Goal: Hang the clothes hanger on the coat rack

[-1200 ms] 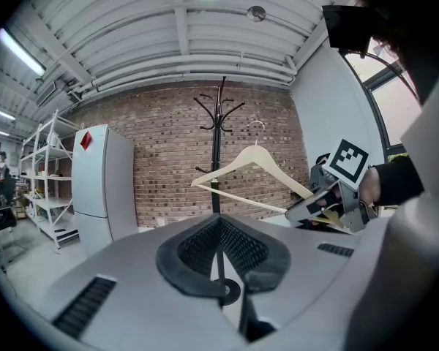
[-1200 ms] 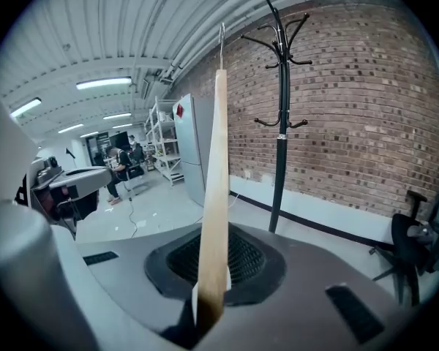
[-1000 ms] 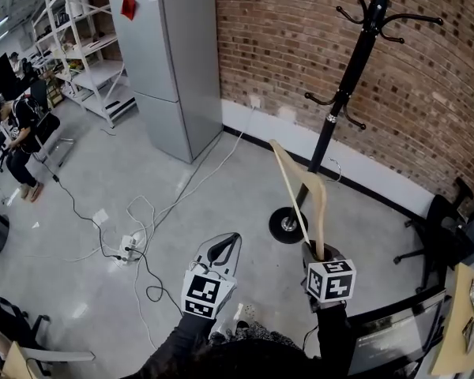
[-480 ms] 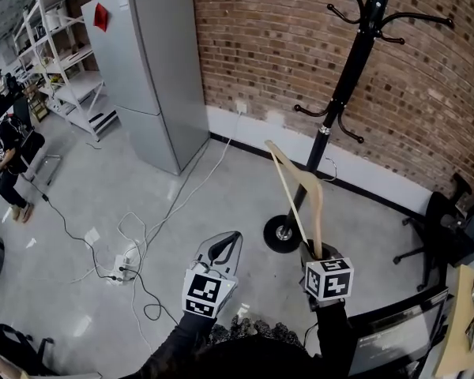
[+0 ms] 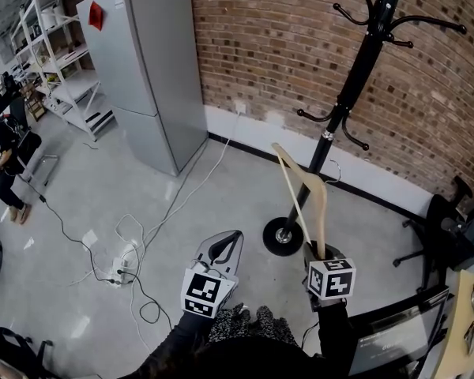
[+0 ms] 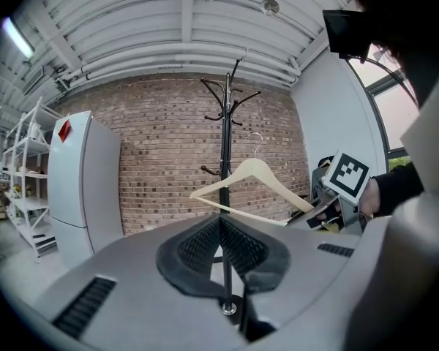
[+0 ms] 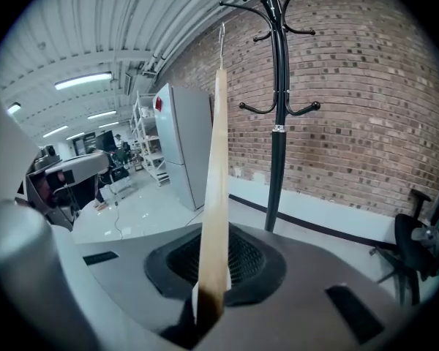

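Here the jaws of the right gripper (image 5: 317, 249) pinch one end of the hanger (image 5: 306, 198), which rises above them; the coat rack (image 5: 354, 81) stands ahead, well apart. The jaws of the left gripper (image 5: 224, 248) are pressed together, empty.

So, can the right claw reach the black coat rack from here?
Probably, after stepping closer: only bare grey floor separates the right claw, shut on the pale wooden hanger, from the black coat rack.
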